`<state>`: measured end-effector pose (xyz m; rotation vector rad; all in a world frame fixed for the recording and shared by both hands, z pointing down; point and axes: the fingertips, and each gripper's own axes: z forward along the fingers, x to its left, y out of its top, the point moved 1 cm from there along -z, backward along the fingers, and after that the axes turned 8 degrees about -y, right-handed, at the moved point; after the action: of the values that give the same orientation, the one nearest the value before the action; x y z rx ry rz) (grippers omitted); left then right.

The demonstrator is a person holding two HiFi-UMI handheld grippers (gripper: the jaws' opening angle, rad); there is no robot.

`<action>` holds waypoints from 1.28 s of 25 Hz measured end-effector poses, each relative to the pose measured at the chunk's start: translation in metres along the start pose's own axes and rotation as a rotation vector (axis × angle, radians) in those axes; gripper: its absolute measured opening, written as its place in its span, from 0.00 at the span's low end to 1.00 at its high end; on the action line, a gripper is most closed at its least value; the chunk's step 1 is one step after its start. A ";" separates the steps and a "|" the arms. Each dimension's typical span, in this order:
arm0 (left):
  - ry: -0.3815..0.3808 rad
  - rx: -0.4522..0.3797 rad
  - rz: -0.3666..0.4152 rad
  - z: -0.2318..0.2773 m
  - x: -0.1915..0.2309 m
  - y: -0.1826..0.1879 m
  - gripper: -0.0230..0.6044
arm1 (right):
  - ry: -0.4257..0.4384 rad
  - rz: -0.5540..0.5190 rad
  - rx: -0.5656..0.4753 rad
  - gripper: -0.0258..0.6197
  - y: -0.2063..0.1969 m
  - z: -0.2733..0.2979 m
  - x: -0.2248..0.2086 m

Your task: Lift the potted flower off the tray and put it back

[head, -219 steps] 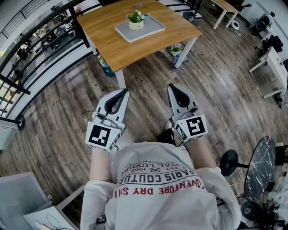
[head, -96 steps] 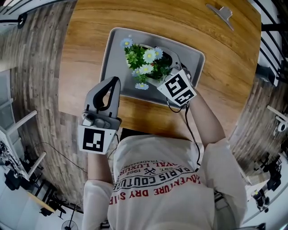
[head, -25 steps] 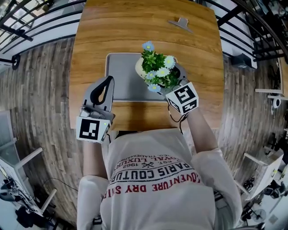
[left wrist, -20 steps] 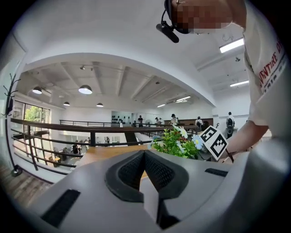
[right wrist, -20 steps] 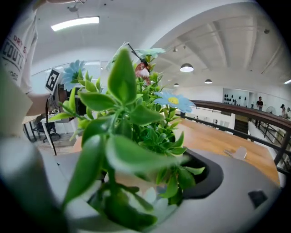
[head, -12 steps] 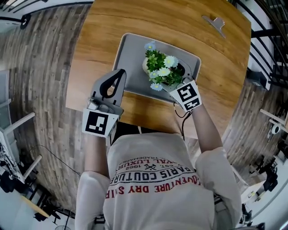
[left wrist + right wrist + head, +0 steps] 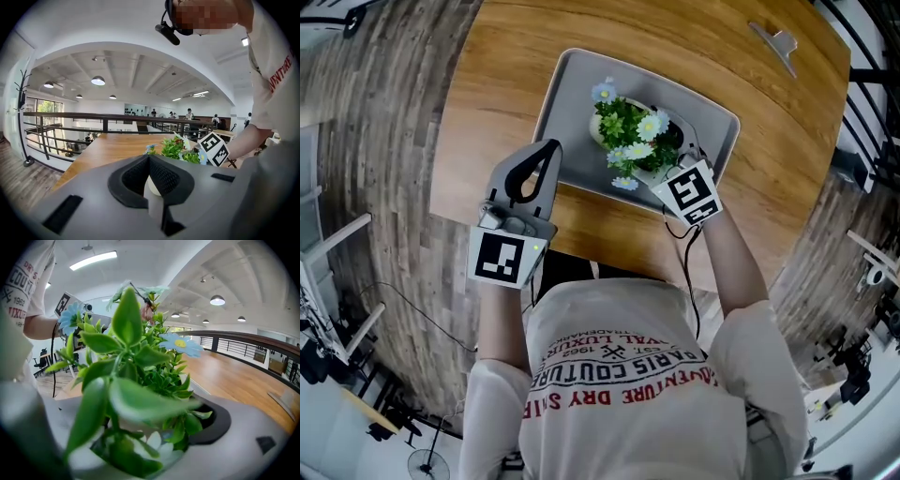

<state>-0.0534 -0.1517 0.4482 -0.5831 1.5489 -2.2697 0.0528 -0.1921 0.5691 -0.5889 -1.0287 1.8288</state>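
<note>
Right gripper (image 7: 667, 161): jaws clamped on the potted flower (image 7: 630, 141). It is upright over the right part of the tray (image 7: 572, 103); seated or lifted, cannot tell. Left gripper (image 7: 542, 155): jaws closed on nothing, by the tray's near left edge. Likely the put-back step: lower, seat the pot flat, release. Shirt (image 7: 619, 366) reads "PARIS COUTURE".

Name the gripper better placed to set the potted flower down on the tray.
Right. The right gripper is shut on the potted flower over the tray; the left gripper is shut and empty, off to the side.
</note>
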 end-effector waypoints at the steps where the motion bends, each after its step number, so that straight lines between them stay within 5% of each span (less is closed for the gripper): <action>1: 0.004 0.004 -0.002 -0.001 0.000 -0.002 0.06 | 0.004 0.001 -0.009 0.77 0.000 0.001 0.000; 16: -0.014 0.005 0.046 0.002 -0.009 0.015 0.06 | -0.066 -0.004 -0.045 0.77 0.020 -0.022 -0.003; 22: -0.067 -0.045 0.105 0.004 -0.022 0.045 0.06 | -0.186 -0.044 -0.092 0.77 0.049 -0.063 -0.012; 29: -0.123 -0.095 0.172 -0.010 -0.034 0.068 0.06 | -0.349 0.098 -0.208 0.76 0.086 -0.123 -0.023; 30: -0.136 -0.102 0.179 -0.012 -0.037 0.070 0.06 | -0.418 0.111 -0.235 0.68 0.091 -0.134 -0.028; 32: -0.164 -0.113 0.198 -0.018 -0.043 0.075 0.06 | -0.571 0.133 -0.292 0.22 0.103 -0.156 -0.040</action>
<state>-0.0221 -0.1427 0.3654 -0.6015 1.5860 -1.9491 0.1371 -0.1873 0.3976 -0.3066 -1.6904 2.0329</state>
